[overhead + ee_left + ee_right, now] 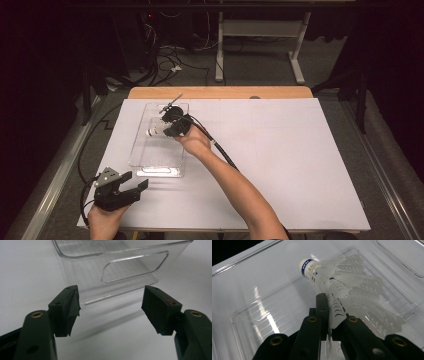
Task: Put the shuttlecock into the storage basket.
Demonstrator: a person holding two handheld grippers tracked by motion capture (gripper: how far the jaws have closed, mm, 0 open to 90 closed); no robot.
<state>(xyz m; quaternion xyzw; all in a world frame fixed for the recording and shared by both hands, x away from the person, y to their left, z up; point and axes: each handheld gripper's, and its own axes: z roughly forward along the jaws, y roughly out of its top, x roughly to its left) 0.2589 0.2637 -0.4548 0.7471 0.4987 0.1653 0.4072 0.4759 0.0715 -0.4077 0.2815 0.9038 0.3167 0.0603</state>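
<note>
Right gripper view: right tongs (329, 322) clamp a shuttlecock's (332, 277) feathers, seemingly above the clear bin's (249, 315) floor; left tongs (111, 308) gape.

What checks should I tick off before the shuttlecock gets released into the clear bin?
1. Grip: the right tool is shut on the shuttlecock, pinching its feather skirt. Ok.
2. Position: the shuttlecock hangs above the floor of the clear bin, inside its walls. Ok.
3. Height above the floor: cannot tell whether the shuttlecock touches it.
4. Landing spot: the ribbed bin floor under the shuttlecock looks free of other things. Ok.
5. Left tool: open, holding nothing, resting on the table just in front of the bin's near handle wall, not touching it. Ok.
6. Skirt condition: feathers look squeezed at the pinch; damage cannot tell.
</note>
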